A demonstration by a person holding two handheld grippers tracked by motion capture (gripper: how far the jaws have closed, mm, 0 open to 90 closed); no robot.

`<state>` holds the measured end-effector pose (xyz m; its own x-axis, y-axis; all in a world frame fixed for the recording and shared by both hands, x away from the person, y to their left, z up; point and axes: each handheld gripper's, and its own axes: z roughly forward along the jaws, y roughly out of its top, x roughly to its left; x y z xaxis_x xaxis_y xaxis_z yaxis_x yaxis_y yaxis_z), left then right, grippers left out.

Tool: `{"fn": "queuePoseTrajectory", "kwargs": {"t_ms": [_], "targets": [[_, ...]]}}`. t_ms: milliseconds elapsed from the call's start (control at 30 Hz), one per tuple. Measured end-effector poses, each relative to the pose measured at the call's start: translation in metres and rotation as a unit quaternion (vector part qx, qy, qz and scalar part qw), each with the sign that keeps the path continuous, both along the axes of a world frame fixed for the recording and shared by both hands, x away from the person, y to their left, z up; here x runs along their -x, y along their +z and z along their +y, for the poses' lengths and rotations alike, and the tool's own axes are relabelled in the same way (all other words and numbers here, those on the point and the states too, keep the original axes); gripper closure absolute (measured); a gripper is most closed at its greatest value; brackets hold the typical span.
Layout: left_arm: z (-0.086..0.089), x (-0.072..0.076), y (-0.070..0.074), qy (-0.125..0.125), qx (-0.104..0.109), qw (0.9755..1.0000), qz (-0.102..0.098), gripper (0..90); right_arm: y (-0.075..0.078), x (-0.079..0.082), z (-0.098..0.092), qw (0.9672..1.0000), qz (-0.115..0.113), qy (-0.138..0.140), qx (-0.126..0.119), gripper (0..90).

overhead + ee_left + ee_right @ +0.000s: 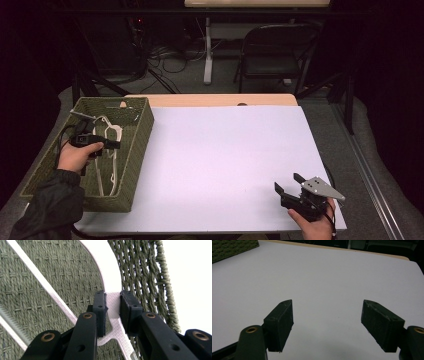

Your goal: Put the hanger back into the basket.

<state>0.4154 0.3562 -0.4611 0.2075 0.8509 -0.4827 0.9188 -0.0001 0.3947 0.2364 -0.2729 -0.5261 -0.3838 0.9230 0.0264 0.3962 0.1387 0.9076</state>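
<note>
Wooden counter point(210, 100) carrying a white sheet point(225, 160) covering most of its top, woven green basket point(135, 150) sitting at its left edge

My left gripper point(113, 307) is matt black plastic with brass-coloured rivets; its pads press a smooth white plastic hanger point(110, 277). The basket point(142, 135) is rough, olive woven cord. The table point(225, 150) wears a smooth matt white sheet, pale wood at its far edge.

The right gripper point(327, 325) hovers with its fingers point(279, 325) spread wide over the bare white counter point(324, 277), a woven basket point(232, 247) well beyond the left finger.
</note>
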Motion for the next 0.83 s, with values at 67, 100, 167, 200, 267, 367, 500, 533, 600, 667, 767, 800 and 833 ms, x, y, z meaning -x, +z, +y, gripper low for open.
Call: {"fn": "queuePoseTrajectory", "kwargs": {"t_ms": [67,100,167,200,267,367,500,533,600,667,767,800,833], "targets": [[0.002,0.000,0.000,-0.001,0.004,1.0000,0.004,74.9,0.000,0.000,0.000,1.0000,0.001,0.000,0.001,25.6],[0.003,0.000,0.000,-0.004,0.006,1.0000,0.007,74.6,-0.001,-0.001,0.000,1.0000,-0.004,-0.001,-0.001,25.6],[0.002,0.002,0.001,-0.005,-0.003,0.9999,0.012,74.7,0.000,0.000,0.000,1.0000,0.001,0.001,0.000,25.6],[0.000,0.003,0.001,-0.008,-0.010,0.9998,0.013,75.1,0.000,0.000,0.000,1.0000,-0.001,0.000,0.001,25.6],[-0.002,0.005,0.003,-0.013,-0.018,0.9997,0.010,76.4,0.000,0.000,0.000,1.0000,-0.001,0.000,0.001,25.6],[-0.002,0.007,0.005,-0.022,-0.021,0.9994,0.015,76.3,-0.001,0.000,-0.001,1.0000,-0.008,-0.001,-0.002,25.6],[0.002,0.013,0.010,-0.014,-0.012,0.9998,0.005,72.1,-0.001,-0.001,-0.001,1.0000,-0.008,-0.001,-0.003,25.6],[0.003,0.015,0.013,-0.012,-0.009,0.9999,-0.002,69.4,-0.001,-0.001,-0.001,1.0000,-0.008,-0.001,-0.002,25.6],[0.004,0.021,0.021,-0.006,-0.004,0.9997,-0.022,63.7,-0.001,-0.001,0.000,1.0000,-0.008,-0.001,-0.002,25.6],[0.004,0.028,0.031,-0.006,-0.012,0.9990,-0.043,57.3,0.000,-0.001,0.000,1.0000,-0.003,-0.001,-0.001,25.6],[0.000,0.041,0.041,-0.017,-0.047,0.9956,-0.079,49.5,0.000,0.000,0.000,1.0000,0.000,-0.001,-0.001,25.6],[-0.001,0.046,0.044,-0.021,-0.061,0.9938,-0.091,47.6,0.000,0.000,0.000,1.0000,-0.001,0.000,0.001,25.6],[-0.003,0.051,0.045,-0.024,-0.069,0.9919,-0.104,46.8,0.000,0.000,0.000,1.0000,-0.001,0.000,0.002,25.6]]}}
